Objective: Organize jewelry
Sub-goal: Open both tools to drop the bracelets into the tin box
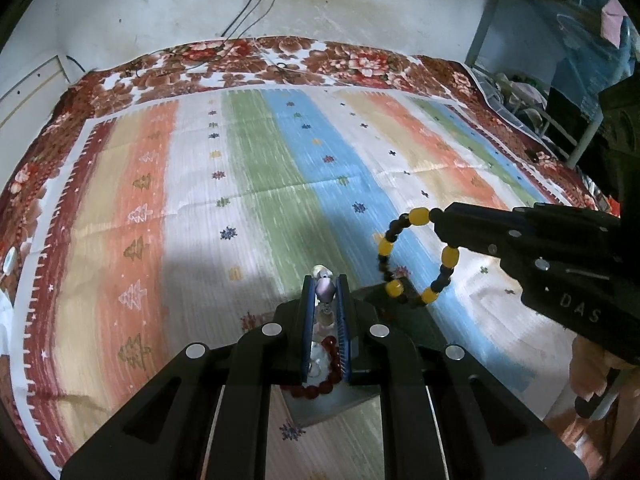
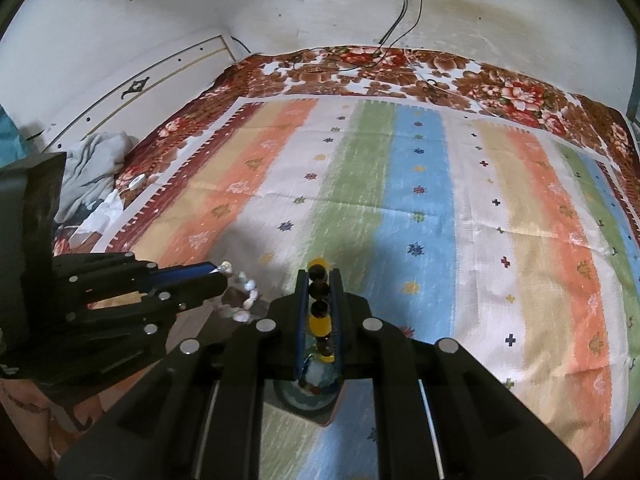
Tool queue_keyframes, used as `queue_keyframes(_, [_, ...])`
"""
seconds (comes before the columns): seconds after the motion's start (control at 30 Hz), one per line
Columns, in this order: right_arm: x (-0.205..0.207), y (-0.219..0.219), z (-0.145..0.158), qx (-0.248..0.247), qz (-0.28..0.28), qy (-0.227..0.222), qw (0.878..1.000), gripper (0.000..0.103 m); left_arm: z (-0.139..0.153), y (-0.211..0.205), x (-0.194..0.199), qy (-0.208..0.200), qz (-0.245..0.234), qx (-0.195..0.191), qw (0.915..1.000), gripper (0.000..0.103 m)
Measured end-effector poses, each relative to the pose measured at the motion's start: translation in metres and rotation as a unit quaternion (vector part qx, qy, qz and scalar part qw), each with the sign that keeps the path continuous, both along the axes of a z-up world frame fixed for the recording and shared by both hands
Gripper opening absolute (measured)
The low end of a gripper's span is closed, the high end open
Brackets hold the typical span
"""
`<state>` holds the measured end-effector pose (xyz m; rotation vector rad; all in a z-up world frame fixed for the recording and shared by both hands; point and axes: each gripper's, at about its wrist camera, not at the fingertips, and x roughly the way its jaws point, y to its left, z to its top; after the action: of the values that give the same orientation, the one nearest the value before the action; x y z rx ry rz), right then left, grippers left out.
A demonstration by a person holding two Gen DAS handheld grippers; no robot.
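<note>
My left gripper [image 1: 325,280] is shut on a pale shell-bead bracelet [image 1: 325,287], which hangs from its tip in the right wrist view [image 2: 245,292]. My right gripper [image 2: 319,274] is shut on a yellow-and-black bead bracelet [image 2: 319,288]; it dangles as a loop in the left wrist view [image 1: 416,256]. Both hang above a dark grey tray [image 1: 320,404] on the striped cloth. A red bead bracelet [image 1: 330,364] lies in the tray below the left gripper. A multicoloured bead piece [image 2: 318,376] lies below the right gripper.
The striped cloth [image 1: 256,184] covers a floral blanket [image 1: 224,60] on a bed. Cables [image 1: 256,4] hang down the back wall. A crumpled grey cloth [image 2: 92,168] lies at the left edge. A blue frame with clutter [image 1: 532,80] stands at the right.
</note>
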<state>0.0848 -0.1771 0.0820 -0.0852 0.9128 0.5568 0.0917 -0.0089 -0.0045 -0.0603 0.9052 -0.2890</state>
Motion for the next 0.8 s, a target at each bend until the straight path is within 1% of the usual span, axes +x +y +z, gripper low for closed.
queue_keyframes(0.2, [-0.008,0.001,-0.006,-0.003,0.005,0.008,1.0,0.012,-0.003,-0.001,-0.008,0.002,0.0,0.0,1.0,0.01])
queue_keyframes(0.23, [-0.009,0.0,-0.008,-0.004,0.005,0.01,1.0,0.012,-0.003,-0.001,-0.008,0.003,-0.002,-0.001,1.0,0.013])
queue_keyframes(0.27, [-0.009,0.0,-0.009,-0.006,0.004,0.011,1.0,0.018,-0.004,-0.002,-0.009,0.006,-0.004,0.001,1.0,0.019])
queue_keyframes(0.3, [-0.009,-0.002,-0.01,-0.009,-0.001,0.011,1.0,0.026,-0.004,-0.002,-0.01,0.008,-0.002,0.005,1.0,0.036])
queue_keyframes(0.33, [-0.01,-0.003,-0.011,-0.013,-0.006,0.009,1.0,0.028,-0.005,-0.002,-0.011,0.007,-0.002,0.009,0.9999,0.042])
queue_keyframes(0.47, [-0.011,-0.009,-0.012,-0.015,-0.013,0.008,1.0,0.036,-0.007,0.001,-0.016,0.009,0.002,0.016,0.9998,0.046])
queue_keyframes(0.53, [-0.012,-0.01,-0.012,-0.015,-0.015,0.006,1.0,0.04,-0.008,0.001,-0.019,0.011,0.003,0.017,0.9998,0.051])
queue_keyframes(0.6, [-0.012,-0.011,-0.011,-0.016,-0.016,0.003,1.0,0.047,-0.007,0.001,-0.022,0.008,0.003,0.023,0.9997,0.056])
queue_keyframes(0.7, [-0.014,-0.013,-0.008,-0.02,-0.02,-0.011,1.0,0.055,-0.005,0.002,-0.025,0.003,0.003,0.027,0.9996,0.065])
queue_keyframes(0.77, [-0.015,-0.015,-0.009,-0.018,-0.02,-0.011,1.0,0.056,-0.004,0.003,-0.027,0.0,0.002,0.028,0.9996,0.069])
queue_keyframes(0.8, [-0.016,-0.017,-0.01,-0.018,-0.02,-0.01,1.0,0.058,-0.004,0.003,-0.028,-0.002,0.002,0.029,0.9996,0.072])
